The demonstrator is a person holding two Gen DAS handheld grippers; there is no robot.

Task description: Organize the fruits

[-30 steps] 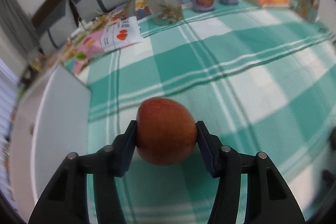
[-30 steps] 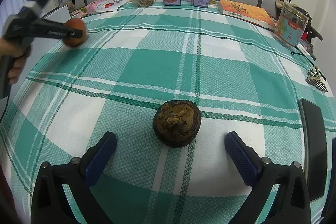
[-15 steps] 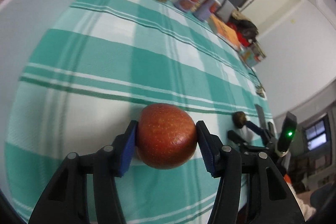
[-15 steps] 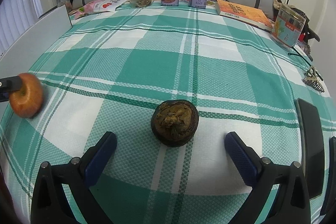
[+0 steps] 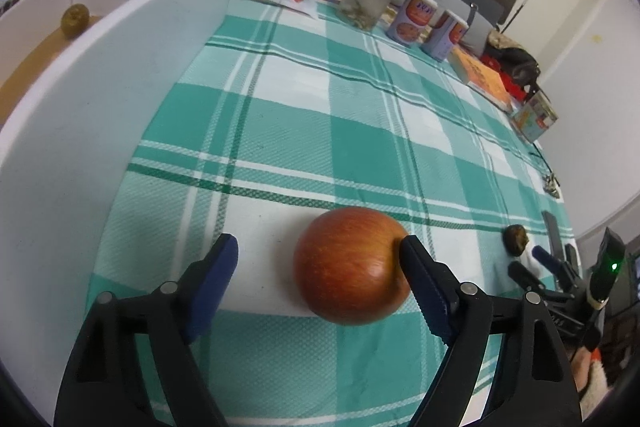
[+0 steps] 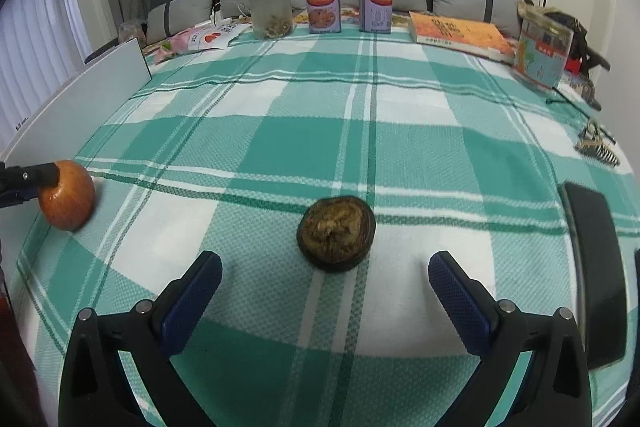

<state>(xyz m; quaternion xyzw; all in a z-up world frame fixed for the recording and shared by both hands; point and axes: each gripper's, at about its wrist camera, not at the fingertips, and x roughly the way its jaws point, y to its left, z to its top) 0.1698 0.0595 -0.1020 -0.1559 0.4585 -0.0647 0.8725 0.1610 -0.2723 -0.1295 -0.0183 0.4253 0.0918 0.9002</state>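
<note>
Two fruits lie on the green-and-white checked cloth (image 6: 400,131). Landmark for all positions: the red apple (image 5: 352,271).

Left gripper (image 5: 318,259): jaws spread apart, holding nothing. The apple rests on the cloth between them, off-centre; its right flank touches the right jaw pad, while the left pad stands clear of it with bare cloth showing between. In the right wrist view the apple (image 6: 67,200) sits at the cloth's left edge with one dark jaw tip against its upper side. It is close to round, so no long axis can be told (stem end not visible).

Right gripper (image 6: 325,269): jaws wide apart, holding nothing. The dark brown fruit (image 6: 336,233) lies well to the right of the apple, just ahead of the jaw tips and roughly centred between them, touching neither. It sits squat, its rough tan face turned up toward the camera.

White box wall (image 5: 100,75): stands left of the apple.
</note>
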